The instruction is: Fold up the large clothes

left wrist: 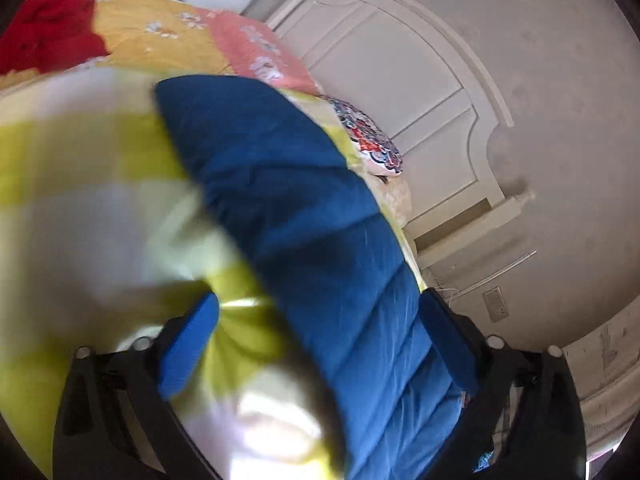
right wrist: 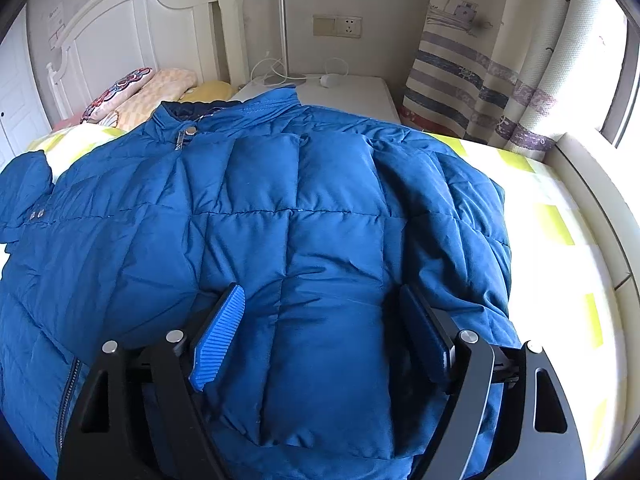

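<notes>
The left gripper [left wrist: 320,320] is rolled to one side, its jaws apart, with blue padded cloth lying against 1 finger. The right gripper [right wrist: 320,320] points downward, its 2 jaws spread wide, straddling blue padding.

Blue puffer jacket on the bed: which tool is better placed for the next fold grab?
Probably right. The right tool stands open, steady, over the blue jacket body, padding between its fingers. The left tool view is blurred, with only a sleeve-like strip crossing it.

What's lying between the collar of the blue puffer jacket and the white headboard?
In the right wrist view, pillows lie between the blue puffer jacket's collar and the white headboard: a floral-patterned pillow, a peach checked one and a yellow one.
</notes>
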Demonstrator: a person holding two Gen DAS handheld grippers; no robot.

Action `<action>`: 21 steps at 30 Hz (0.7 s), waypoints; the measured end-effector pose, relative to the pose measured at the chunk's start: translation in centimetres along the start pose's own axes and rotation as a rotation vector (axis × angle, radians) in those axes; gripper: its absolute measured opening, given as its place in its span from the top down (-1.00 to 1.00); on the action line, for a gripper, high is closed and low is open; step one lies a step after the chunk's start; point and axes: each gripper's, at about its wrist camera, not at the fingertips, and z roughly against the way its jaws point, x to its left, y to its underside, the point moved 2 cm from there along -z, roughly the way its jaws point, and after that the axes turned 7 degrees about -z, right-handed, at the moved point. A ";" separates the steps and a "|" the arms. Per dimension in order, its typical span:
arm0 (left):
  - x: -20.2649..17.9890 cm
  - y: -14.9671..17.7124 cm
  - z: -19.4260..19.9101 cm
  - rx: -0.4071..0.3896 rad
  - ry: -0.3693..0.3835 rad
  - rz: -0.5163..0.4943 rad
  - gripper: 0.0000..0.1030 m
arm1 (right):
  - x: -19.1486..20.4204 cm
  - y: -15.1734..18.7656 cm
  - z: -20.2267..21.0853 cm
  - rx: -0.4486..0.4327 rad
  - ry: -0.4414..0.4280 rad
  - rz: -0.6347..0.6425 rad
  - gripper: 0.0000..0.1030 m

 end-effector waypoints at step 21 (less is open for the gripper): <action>-30.7 37.6 6.0 0.269 0.331 -1.363 0.01 | -4.3 0.1 2.3 -0.106 -0.189 -0.263 -0.50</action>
